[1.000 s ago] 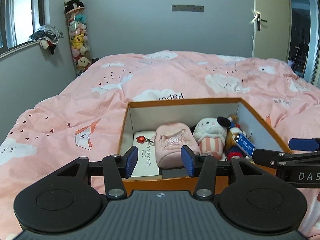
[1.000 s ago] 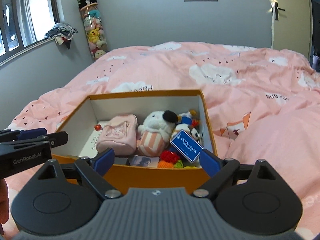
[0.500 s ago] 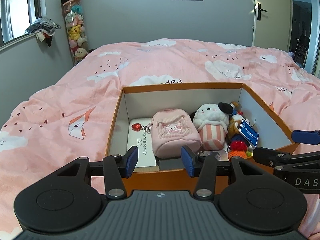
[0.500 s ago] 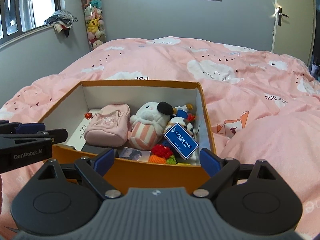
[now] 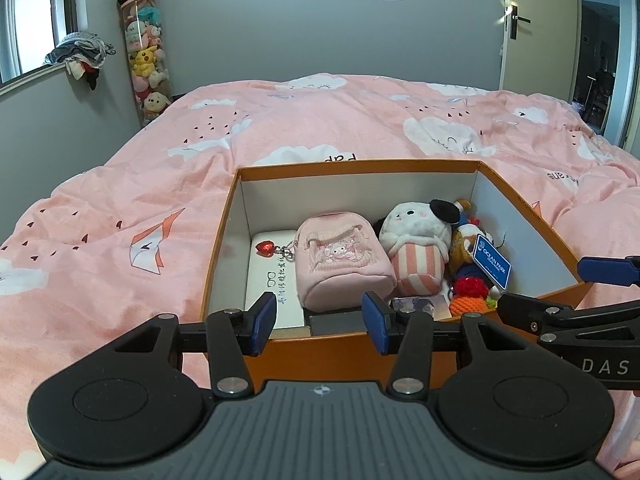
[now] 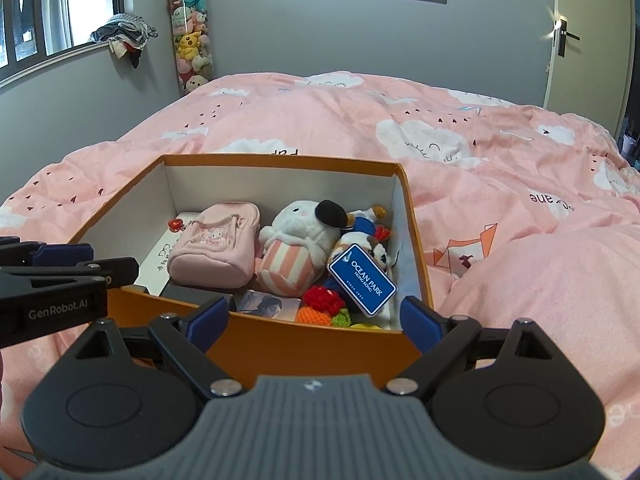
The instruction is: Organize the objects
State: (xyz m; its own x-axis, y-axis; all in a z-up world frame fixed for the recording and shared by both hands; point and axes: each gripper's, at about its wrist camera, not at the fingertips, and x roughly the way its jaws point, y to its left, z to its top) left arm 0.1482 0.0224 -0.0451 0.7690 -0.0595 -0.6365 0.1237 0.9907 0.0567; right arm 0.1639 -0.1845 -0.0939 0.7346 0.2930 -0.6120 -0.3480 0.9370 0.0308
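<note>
Left gripper (image 5: 319,323) half open, holding nothing, poised at the near wall of the orange box (image 5: 356,168). Right gripper (image 6: 314,317) spread wide, also empty, at the same wall nearer the right corner.

Inside the box, from 9 toward 3 o'clock: white card (image 5: 269,280) with a red heart charm (image 5: 264,248), pink mini backpack (image 5: 340,258), white plush in striped cup (image 5: 418,248), then a heap of small toys with a blue Ocean Park tag (image 6: 362,279) on top. Box resting on the pink duvet (image 5: 120,200), nothing loose around it.

Probably next: lifting one item out. Best to come down from 12 o'clock over the backpack, close on its soft body, not on the charm chain. Best to keep the second gripper off the rim, since the box sits on soft bedding and may tip.

Hard to make out: the dark flat thing and a photo card (image 6: 266,304) at the near wall, partly cut by the rim. Toys under the tag mostly hidden; perhaps a crocheted fruit.
</note>
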